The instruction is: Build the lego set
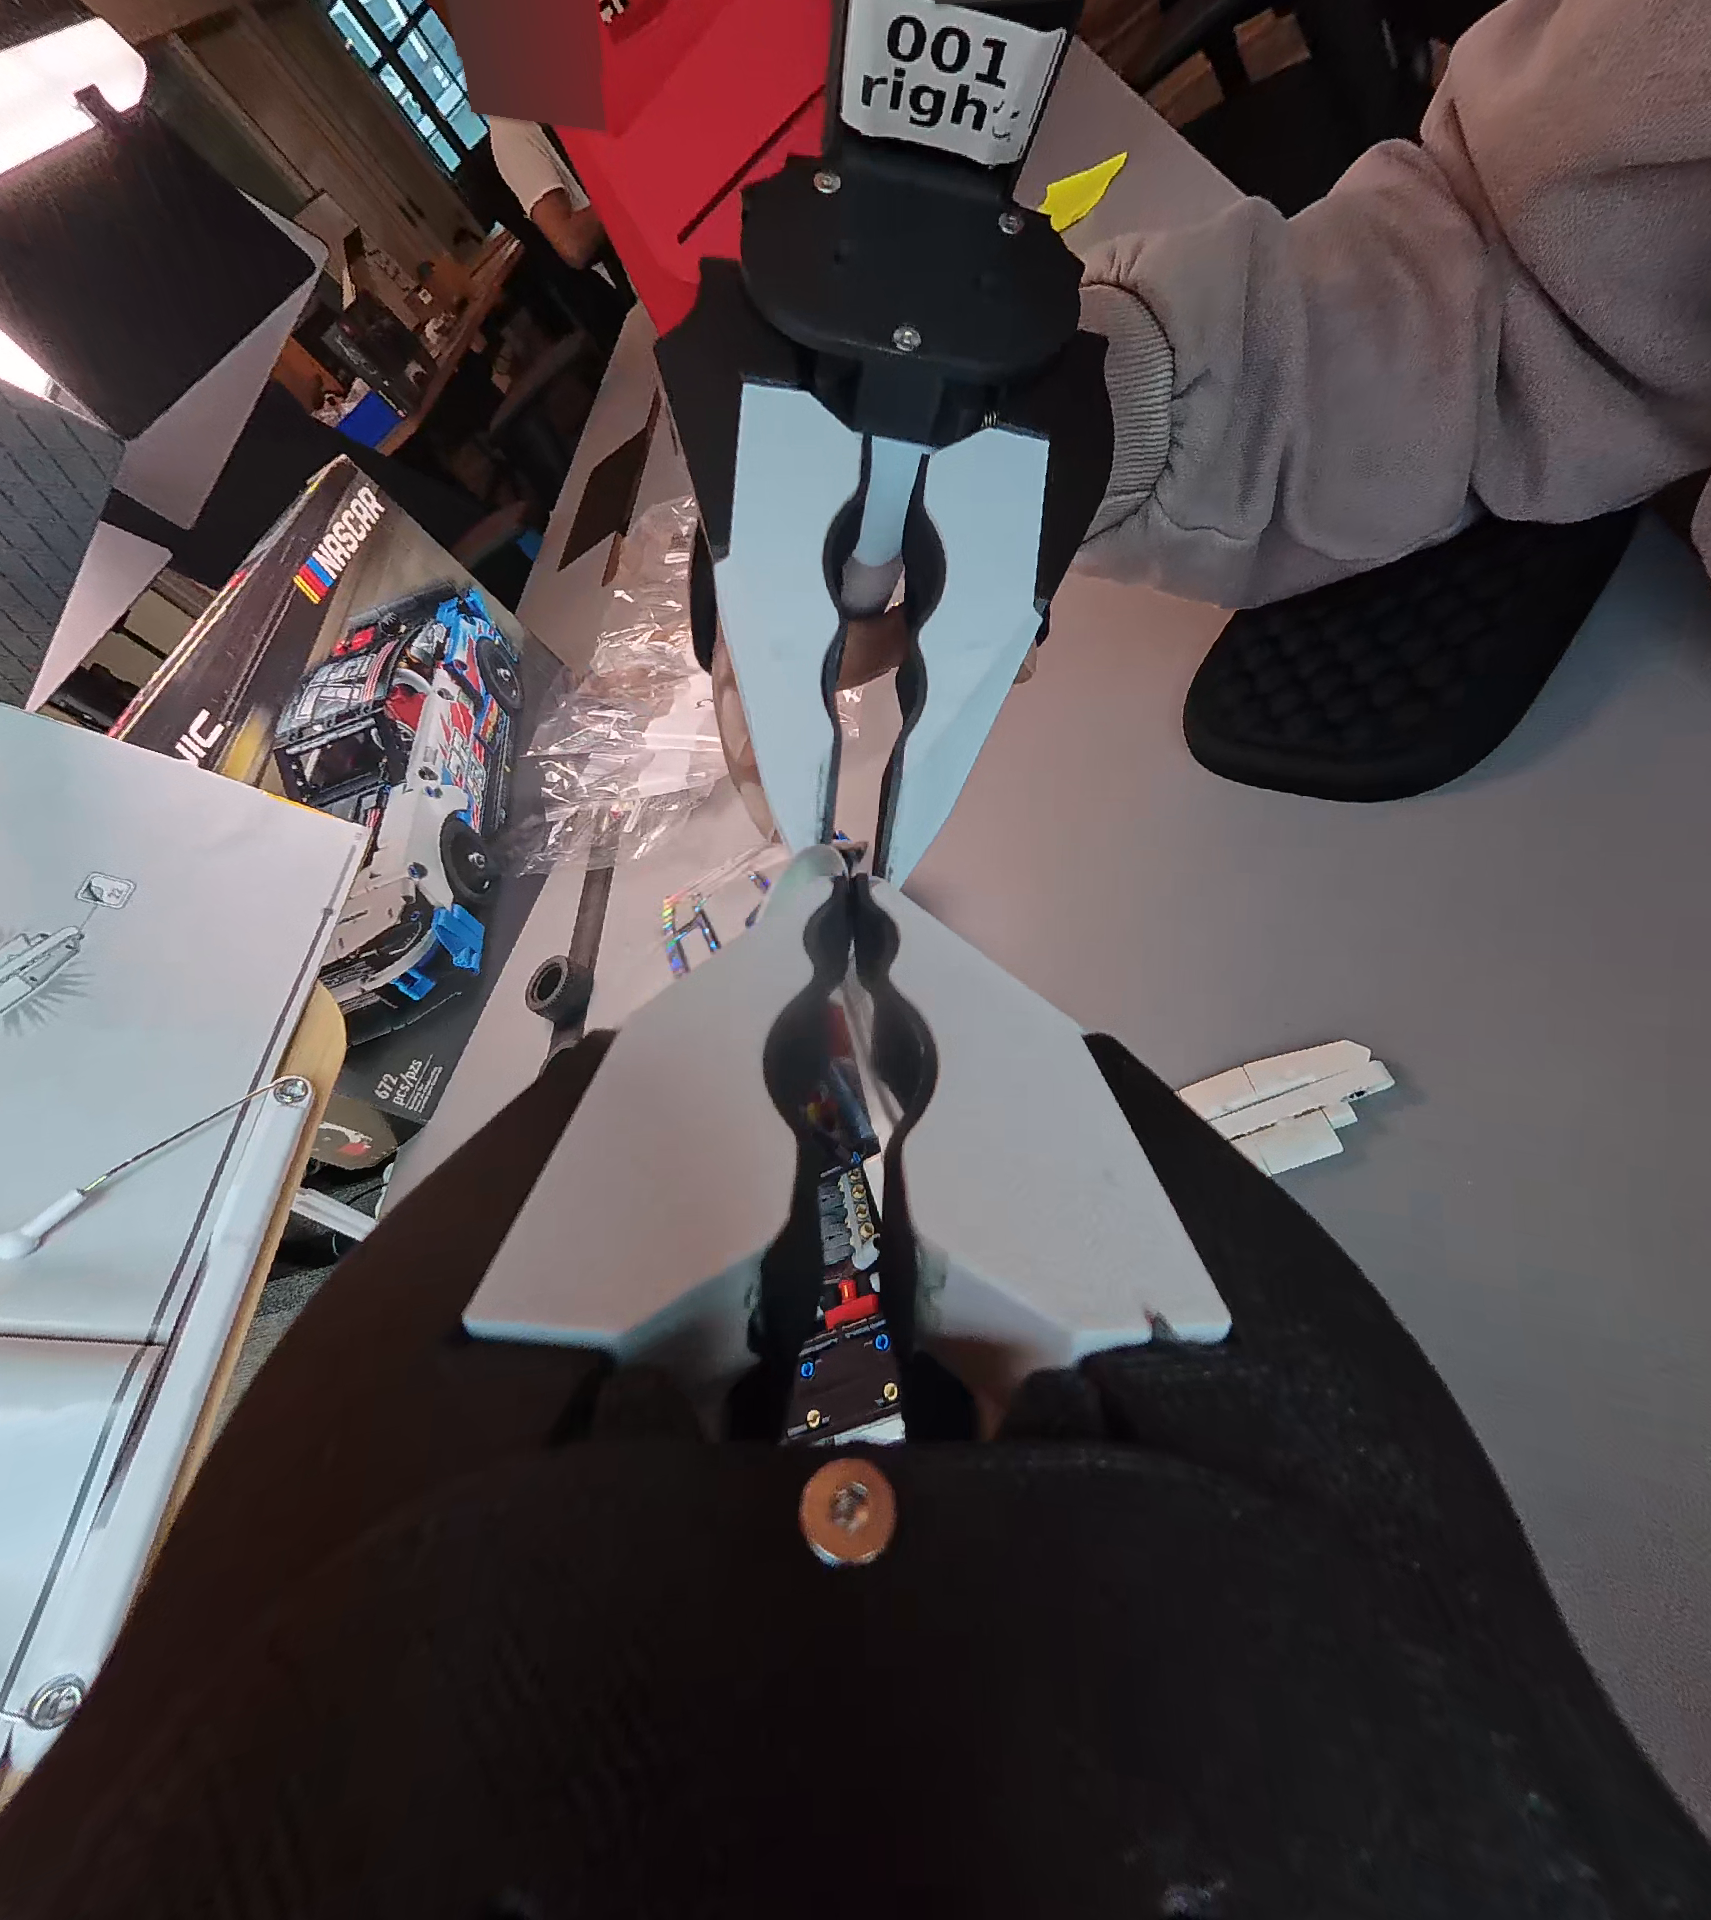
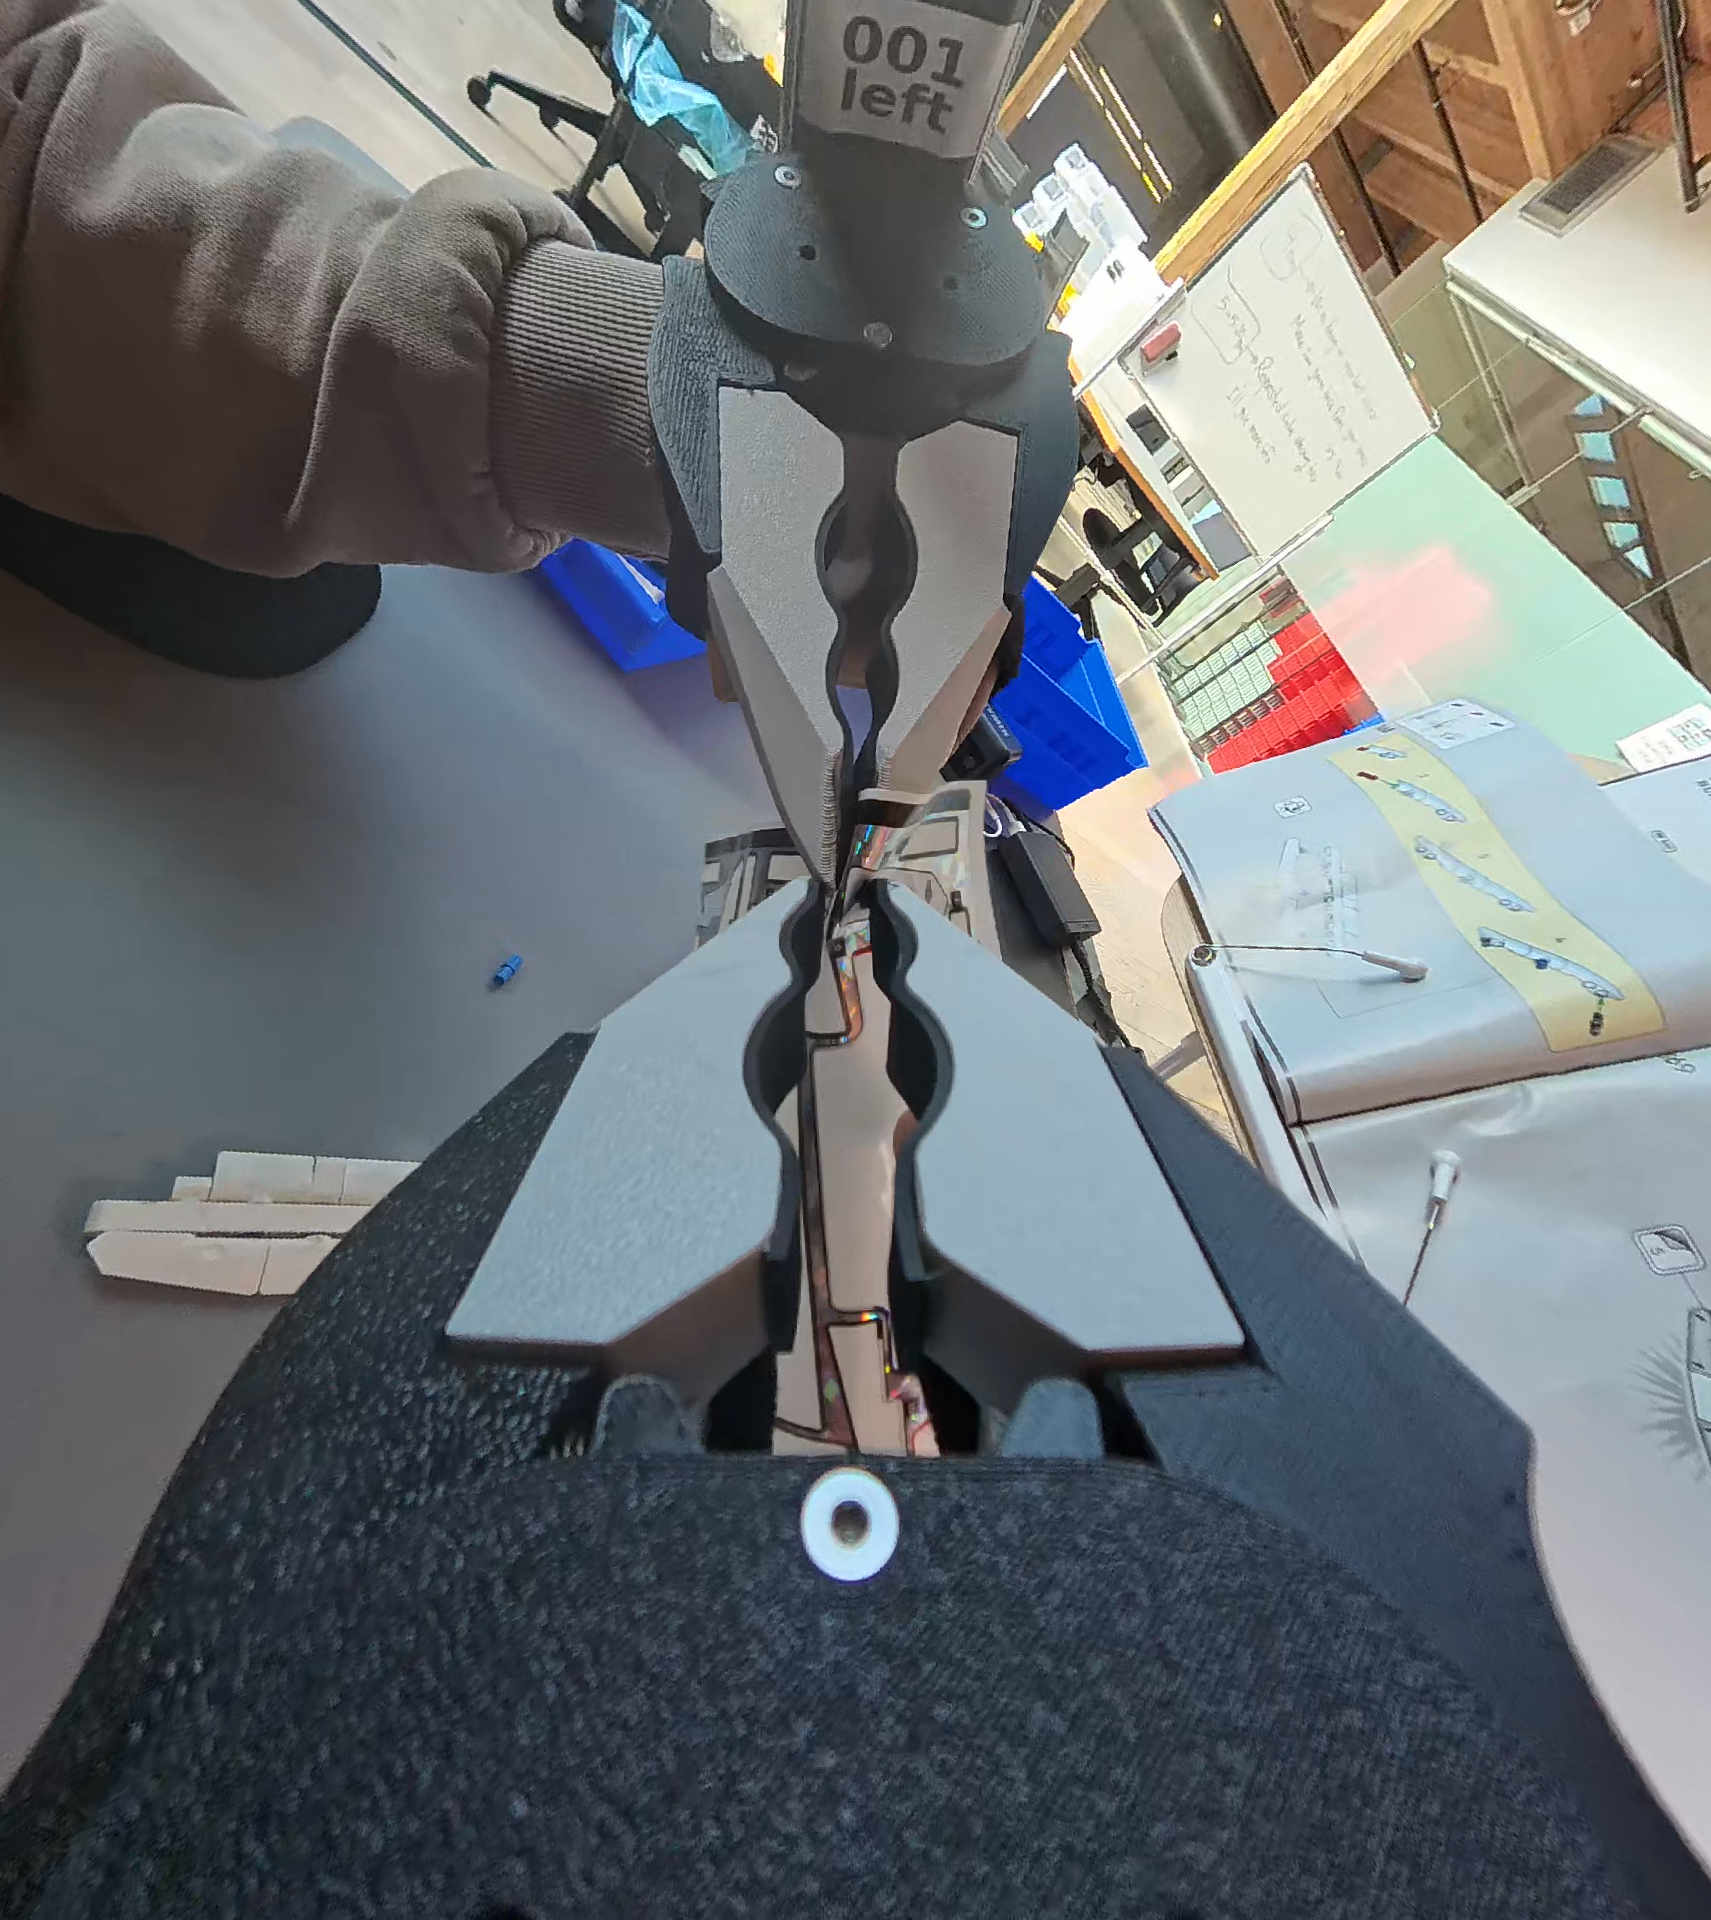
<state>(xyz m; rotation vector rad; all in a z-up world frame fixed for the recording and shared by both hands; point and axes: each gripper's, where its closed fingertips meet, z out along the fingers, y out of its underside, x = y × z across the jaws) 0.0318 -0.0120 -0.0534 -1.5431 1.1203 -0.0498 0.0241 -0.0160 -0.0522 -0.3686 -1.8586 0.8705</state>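
My two grippers meet tip to tip above the grey table [image 1: 1453, 935]. My left gripper [image 1: 846, 883] is shut, its tips pinching a small glossy sticker [image 1: 815, 862]. My right gripper [image 2: 846, 894] is shut on a sticker sheet [image 2: 846, 1143] with shiny outlines, which shows through the gap between its fingers and past its tips. A corner of the sheet also shows in the left wrist view [image 1: 695, 925]. A dark Lego build [image 1: 846, 1299] with red, blue and gold pins shows through the left gripper's finger gap. A white Lego panel [image 1: 1287, 1101] lies on the table, also in the right wrist view [image 2: 238, 1216].
The open instruction booklet [image 1: 51, 1039] sits on a stand, also in the right wrist view [image 2: 1453, 914]. The Lego box [image 1: 383, 748], clear bags [image 1: 622, 675] and a black tyre [image 1: 555, 987] lie behind. A blue pin [image 2: 508, 971] and blue bins [image 2: 1069, 707] are nearby. Left and right tips are no more than a few centimetres apart. The white Lego panel [image 1: 1287, 1101] is about 20 cm from both grippers' fingertips. Seen from the right wrist view [image 2: 239, 1217] as well.
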